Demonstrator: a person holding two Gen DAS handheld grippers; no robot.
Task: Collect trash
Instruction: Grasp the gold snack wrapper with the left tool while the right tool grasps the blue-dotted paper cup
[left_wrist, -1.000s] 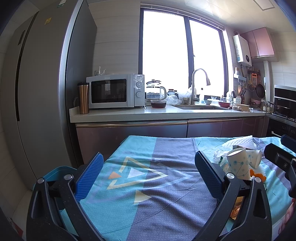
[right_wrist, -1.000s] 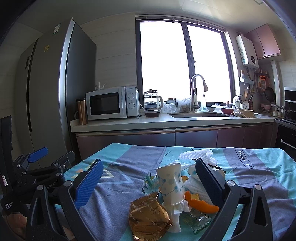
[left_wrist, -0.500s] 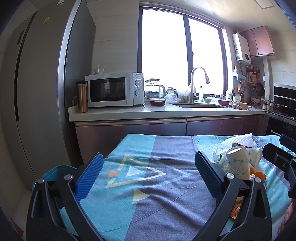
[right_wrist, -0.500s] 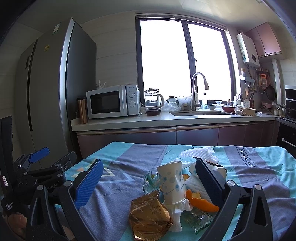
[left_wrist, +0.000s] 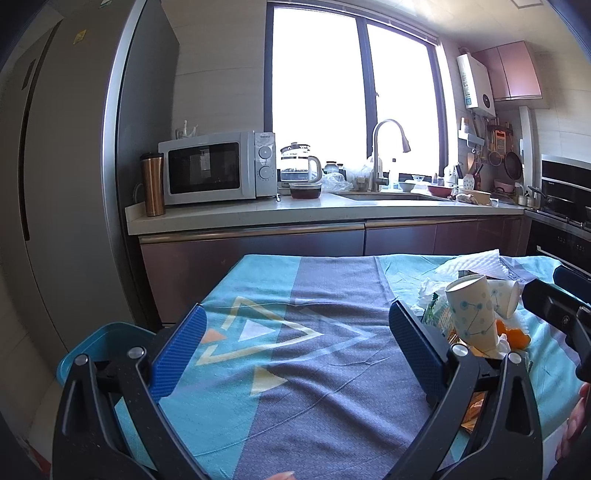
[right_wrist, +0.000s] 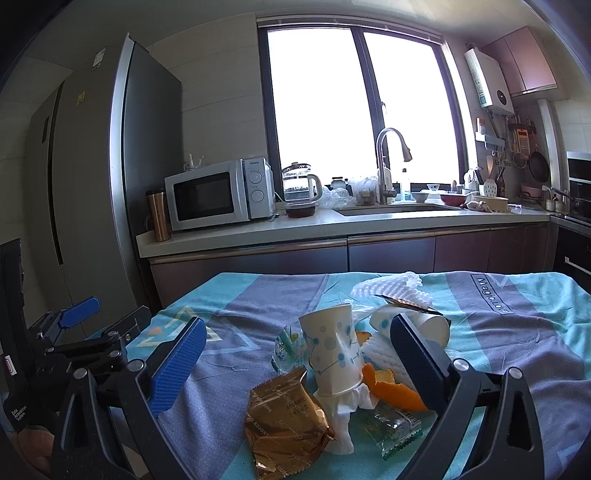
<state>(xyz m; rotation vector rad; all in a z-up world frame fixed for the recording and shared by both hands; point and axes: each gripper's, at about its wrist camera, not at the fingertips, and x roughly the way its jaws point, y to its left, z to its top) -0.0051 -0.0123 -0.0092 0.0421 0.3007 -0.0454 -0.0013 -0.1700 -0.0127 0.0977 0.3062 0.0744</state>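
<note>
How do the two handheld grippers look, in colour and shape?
Both are alike: the left gripper and right gripper have black, matte, triangular cut-out frames with silver screws. Each finger carries a flat blue ribbed pad. The left gripper's body shows small white lettering. No cables or sleeves are visible.

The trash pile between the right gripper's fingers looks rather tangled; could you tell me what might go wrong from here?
1. The upside-down paper cup stands on crumpled tissue and tilts; the open right gripper could tip or crush it.
2. The orange peel, gold wrapper and clear wrapper overlap, so a grasp may drag neighbours or drop pieces.
3. The teal bin sits beyond the table's left edge, so loose scraps could fall on the way.
</note>
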